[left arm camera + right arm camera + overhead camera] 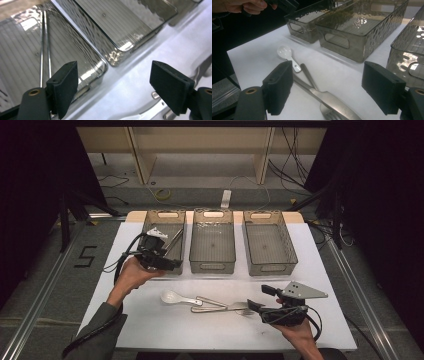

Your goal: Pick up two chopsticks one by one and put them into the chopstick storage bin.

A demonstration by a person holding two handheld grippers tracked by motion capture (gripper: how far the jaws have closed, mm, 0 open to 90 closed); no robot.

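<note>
White table (pixel 150 320) carries three clear smoky bins in a row along its far edge: left bin (pixel 176 217), middle bin (pixel 212 262), right bin (pixel 287 242). Left gripper (pixel 167 262) hovers at the left bin's near end, jaws wide, empty. Right gripper (pixel 260 297), equally spread, holds nothing near the front right corner, by one fork (pixel 242 307), metal utensils (pixel 207 304) and one white spoon (pixel 172 296).

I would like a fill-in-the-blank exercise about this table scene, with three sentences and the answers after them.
1. The number of clear plastic bins in the row is ____.
2. The small white plastic spoon lies on the white table, not in a ____.
3. The two thin metal chopsticks lie in the bin farthest to the ____ in the high view.

The left gripper and right gripper are both open.

Missing words: three; bin; left
</note>
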